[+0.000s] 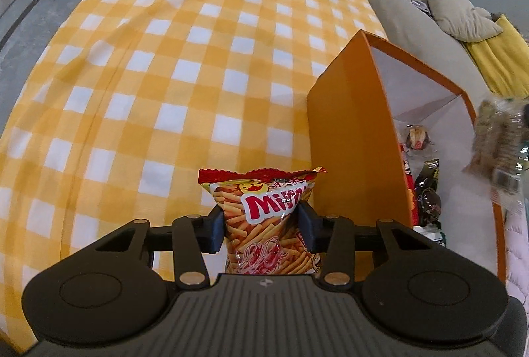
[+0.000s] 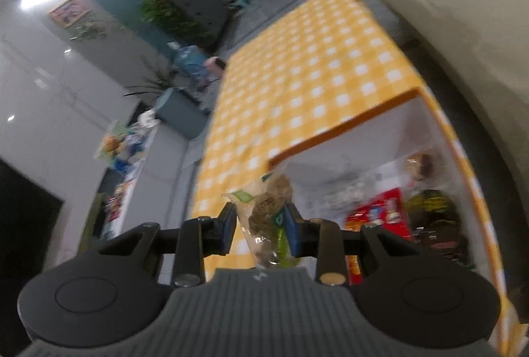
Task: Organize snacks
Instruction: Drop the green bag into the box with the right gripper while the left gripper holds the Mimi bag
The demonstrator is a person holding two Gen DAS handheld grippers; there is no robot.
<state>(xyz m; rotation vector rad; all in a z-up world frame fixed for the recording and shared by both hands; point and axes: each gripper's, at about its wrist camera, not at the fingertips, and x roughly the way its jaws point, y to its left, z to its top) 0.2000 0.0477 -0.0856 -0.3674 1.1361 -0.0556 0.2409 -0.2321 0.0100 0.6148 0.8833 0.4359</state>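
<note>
Both grippers loaded, heading for the orange box point(image 1: 350, 138).
Left gripper point(image 1: 261, 228) pinches the chip bag point(image 1: 264, 218) mid-body between its fingers; right gripper point(image 2: 261, 228) clamps a clear snack pack point(image 2: 267, 211), likely cookies, box just beyond its fingertips.

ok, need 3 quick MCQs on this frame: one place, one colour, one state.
1. Where is the box relative to the chip bag in the left wrist view?
A. right
B. left
C. under it

2. Colour of the box's outside?
A. blue
B. orange
C. green

3. The left gripper is:
A. open, empty
B. shut on the chip bag
C. out of view

Key: 1 A, the box stands to the bag's right. 2 B, its wall is orange. 3 B, both pads press the bag.
</note>
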